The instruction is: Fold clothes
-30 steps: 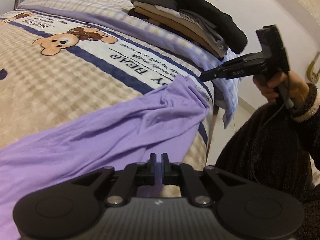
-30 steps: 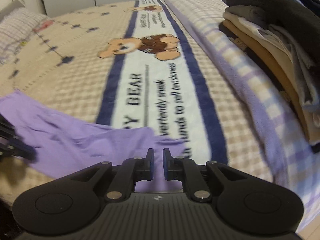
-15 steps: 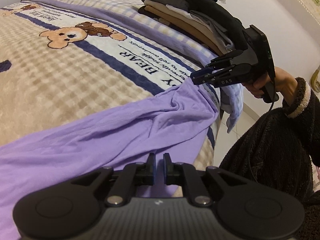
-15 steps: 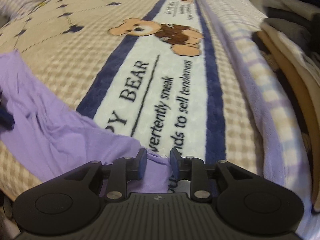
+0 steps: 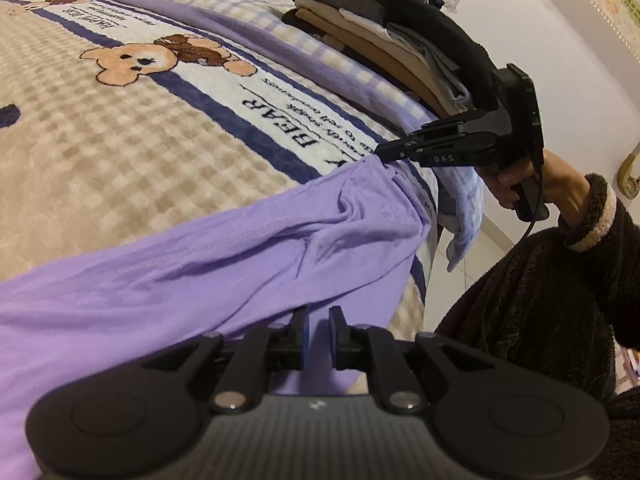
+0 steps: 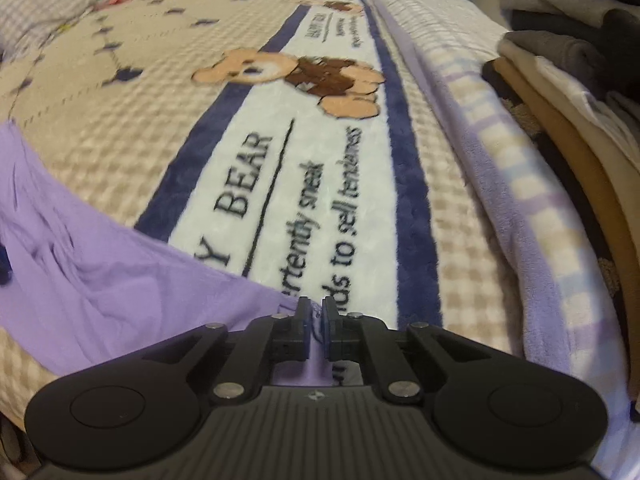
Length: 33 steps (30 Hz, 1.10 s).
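Fingers of the right gripper (image 6: 316, 316) are closing on the purple garment's (image 5: 192, 280) corner; left gripper (image 5: 318, 332) fingers are opening, cloth between them.

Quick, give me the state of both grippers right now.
Left gripper: jaws opening, the wrinkled purple cloth garment lies between them.
Right gripper: jaws closing on a corner of that garment.
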### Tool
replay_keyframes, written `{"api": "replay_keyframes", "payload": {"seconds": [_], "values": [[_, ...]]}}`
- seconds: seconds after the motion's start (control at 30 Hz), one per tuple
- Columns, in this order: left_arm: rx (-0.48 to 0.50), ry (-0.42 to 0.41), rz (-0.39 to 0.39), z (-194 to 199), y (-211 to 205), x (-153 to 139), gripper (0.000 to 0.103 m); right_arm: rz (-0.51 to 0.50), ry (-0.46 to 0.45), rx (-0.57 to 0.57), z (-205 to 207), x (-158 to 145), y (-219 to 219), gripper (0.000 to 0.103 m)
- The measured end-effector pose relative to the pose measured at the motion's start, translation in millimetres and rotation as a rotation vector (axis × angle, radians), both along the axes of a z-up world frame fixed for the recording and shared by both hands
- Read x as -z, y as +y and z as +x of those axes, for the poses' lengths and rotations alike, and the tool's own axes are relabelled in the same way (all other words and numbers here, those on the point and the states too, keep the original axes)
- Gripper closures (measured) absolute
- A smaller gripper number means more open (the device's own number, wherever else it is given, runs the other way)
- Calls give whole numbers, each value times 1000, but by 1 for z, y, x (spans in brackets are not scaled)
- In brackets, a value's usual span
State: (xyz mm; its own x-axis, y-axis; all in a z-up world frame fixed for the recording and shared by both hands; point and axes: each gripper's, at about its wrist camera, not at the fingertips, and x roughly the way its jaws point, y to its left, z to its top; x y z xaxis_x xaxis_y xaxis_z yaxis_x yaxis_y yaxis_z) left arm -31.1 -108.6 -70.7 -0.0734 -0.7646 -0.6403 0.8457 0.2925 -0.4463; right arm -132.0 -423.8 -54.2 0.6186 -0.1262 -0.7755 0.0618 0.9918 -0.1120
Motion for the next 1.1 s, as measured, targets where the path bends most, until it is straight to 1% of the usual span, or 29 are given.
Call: {"api": "replay_keyframes", "payload": {"seconds": [0.07,0.1,0.13,0.2,0.23,0.3,0.4,0.5,0.57,0.6,0.77,0.87,0.93,1.03,1.1], "values": [[-9,-9,-8,1,3,-5,85,14,-44,9,-5,-9,1,94],[-16,-13,-13,2,5,-7,82,29,-65,-13,-8,-12,4,93],[-22,-17,-17,3,7,-9,78,46,-86,-42,-10,-16,8,93],[-42,-29,-25,6,12,-13,72,73,-101,-134,-10,-18,21,92],[-54,-31,-28,8,14,-14,71,86,-107,-183,-10,-19,28,92],[-74,-31,-31,12,18,-17,71,61,-87,-252,-7,-18,40,92],[-97,-36,-44,16,23,-20,69,16,-46,-233,-2,-13,44,89],[-89,-40,-50,15,21,-20,64,54,-34,-172,-3,-13,32,84],[-70,-46,-41,14,17,-18,64,80,-30,-120,-6,-12,24,75],[-63,-47,-35,13,15,-17,64,98,-24,-99,-6,-10,20,74],[-54,-42,-23,13,7,-13,64,180,10,-23,-5,-1,7,74],[-52,-38,-16,12,5,-10,64,212,4,9,-4,0,2,74],[-47,-38,-9,11,4,-8,64,226,1,32,-3,0,-1,74],[-40,-42,-1,9,3,-6,63,232,1,37,-2,1,-2,74],[-40,-43,0,9,3,-6,63,221,-11,16,-4,0,3,83]]}}
